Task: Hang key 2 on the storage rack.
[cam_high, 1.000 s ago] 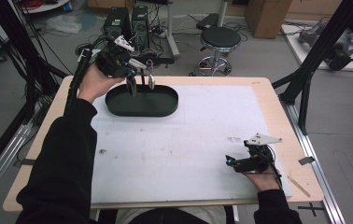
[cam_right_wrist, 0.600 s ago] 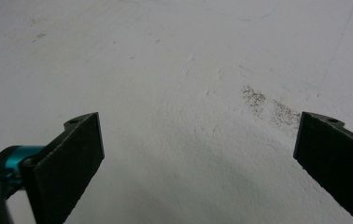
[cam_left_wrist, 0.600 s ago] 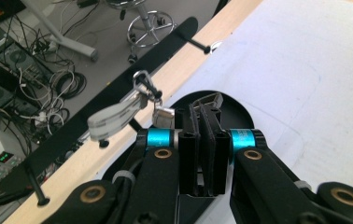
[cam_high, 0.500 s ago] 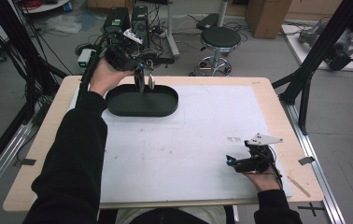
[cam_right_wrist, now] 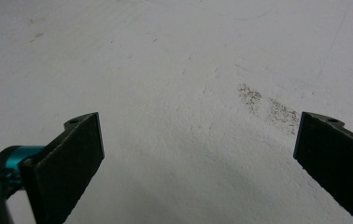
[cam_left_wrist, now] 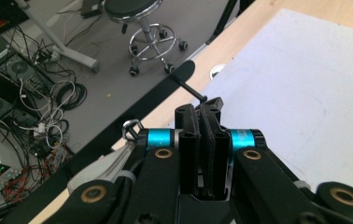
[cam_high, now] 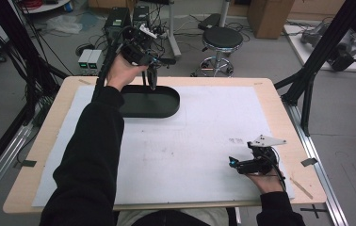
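Note:
A black oval tray [cam_high: 169, 109] lies on the white paper at the table's far left. My left gripper [cam_high: 151, 84] hangs over the tray's far rim and points down. In the left gripper view its jaws [cam_left_wrist: 202, 106] are pressed together, and I see nothing held between them. A thin black strip [cam_left_wrist: 165, 91] runs slantwise beyond the jaws along the table's far edge; I cannot tell what it is. My right gripper [cam_high: 236, 165] rests at the front right of the paper. Its jaws [cam_right_wrist: 198, 154] stand wide apart over bare paper.
White paper [cam_high: 204, 141] covers most of the wooden table [cam_high: 279, 117]. A stool [cam_high: 221, 40], cables and equipment boxes stand on the floor beyond the far edge. Black frame struts [cam_high: 308, 89] rise at the right.
My left gripper has moved to the right along the tray's far rim, jaws still together. The tray and the right gripper have stayed where they were.

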`<state>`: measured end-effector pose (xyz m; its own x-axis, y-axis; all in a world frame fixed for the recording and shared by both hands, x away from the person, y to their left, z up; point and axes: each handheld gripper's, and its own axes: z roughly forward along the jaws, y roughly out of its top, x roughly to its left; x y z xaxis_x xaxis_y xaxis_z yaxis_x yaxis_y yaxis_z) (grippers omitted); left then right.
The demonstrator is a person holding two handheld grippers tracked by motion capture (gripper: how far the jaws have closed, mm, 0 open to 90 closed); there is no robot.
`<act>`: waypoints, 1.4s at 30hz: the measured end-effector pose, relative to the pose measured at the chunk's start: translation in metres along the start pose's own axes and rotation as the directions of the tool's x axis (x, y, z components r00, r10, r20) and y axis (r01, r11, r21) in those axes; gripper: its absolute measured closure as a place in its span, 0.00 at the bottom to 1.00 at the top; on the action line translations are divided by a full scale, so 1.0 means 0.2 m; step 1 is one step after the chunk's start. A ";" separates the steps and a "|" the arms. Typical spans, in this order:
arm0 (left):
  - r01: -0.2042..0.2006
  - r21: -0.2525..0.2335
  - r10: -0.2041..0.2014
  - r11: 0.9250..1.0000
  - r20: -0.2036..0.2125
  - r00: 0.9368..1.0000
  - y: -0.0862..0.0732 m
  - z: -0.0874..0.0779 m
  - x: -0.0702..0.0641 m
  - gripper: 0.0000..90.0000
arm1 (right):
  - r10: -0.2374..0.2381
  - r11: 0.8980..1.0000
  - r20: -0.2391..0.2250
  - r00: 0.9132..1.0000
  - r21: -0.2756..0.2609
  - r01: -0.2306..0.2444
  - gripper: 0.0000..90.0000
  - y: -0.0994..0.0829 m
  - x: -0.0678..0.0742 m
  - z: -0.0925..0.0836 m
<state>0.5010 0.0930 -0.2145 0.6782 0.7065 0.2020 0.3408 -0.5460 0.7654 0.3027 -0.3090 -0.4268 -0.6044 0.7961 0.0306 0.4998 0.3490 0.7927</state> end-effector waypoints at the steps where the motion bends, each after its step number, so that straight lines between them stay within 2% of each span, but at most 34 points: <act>1: 0.002 -0.002 -0.002 1.000 -0.009 1.000 0.00 0.01 0.00 0.96 | 0.001 1.000 -0.001 1.000 0.000 -0.001 0.01 0.00 0.00 0.00; 5: 0.006 0.002 -0.006 1.000 -0.022 1.000 0.01 0.04 0.00 0.96 | 0.006 1.000 0.003 1.000 0.000 -0.006 0.01 0.00 0.00 -0.01; 10: 0.010 -0.021 -0.010 1.000 -0.025 1.000 0.01 0.07 -0.03 0.96 | 0.007 1.000 0.003 1.000 -0.002 -0.007 0.01 -0.01 0.00 -0.01; 13: -0.011 -0.001 0.011 1.000 -0.039 0.999 0.00 0.11 -0.05 0.96 | 0.006 1.000 0.003 1.000 0.000 -0.006 0.01 -0.01 0.00 -0.01; 18: -0.006 -0.009 0.005 1.000 -0.044 0.999 -0.02 0.14 -0.06 0.96 | 0.001 1.000 0.006 1.000 -0.006 -0.001 0.01 -0.01 0.00 -0.02; 22: -0.023 0.018 0.024 1.000 -0.062 0.998 -0.05 0.17 -0.08 0.96 | 0.002 1.000 0.009 1.000 -0.010 -0.002 0.01 -0.01 0.00 -0.02; 26: -0.008 0.006 0.009 1.000 -0.041 0.999 -0.06 0.18 -0.08 0.96 | 0.000 1.000 0.008 1.000 -0.009 0.000 0.01 -0.01 0.00 -0.02; 28: -0.010 0.009 0.011 1.000 -0.049 0.999 -0.06 0.18 -0.08 0.96 | 0.000 1.000 0.010 1.000 -0.009 0.000 0.01 -0.01 0.00 -0.02; 32: 0.013 -0.014 -0.014 1.000 -0.051 0.999 -0.05 0.18 -0.07 0.96 | -0.001 1.000 0.007 1.000 -0.008 0.001 0.01 -0.01 0.00 -0.02; 38: 0.032 -0.035 -0.034 0.999 -0.075 0.997 -0.03 0.20 -0.06 0.96 | 0.000 1.000 0.006 1.000 -0.007 0.000 0.01 -0.01 0.00 -0.02; 42: 0.054 -0.057 -0.060 0.997 -0.108 0.992 -0.01 0.23 -0.07 0.96 | -0.003 1.000 0.002 1.000 -0.001 0.003 0.01 -0.01 0.00 -0.02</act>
<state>0.5216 0.0640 -0.2480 0.5825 0.7824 0.2203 0.3390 -0.4802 0.8090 0.2999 -0.3122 -0.4271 -0.6049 0.7959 0.0266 0.4968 0.3511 0.7937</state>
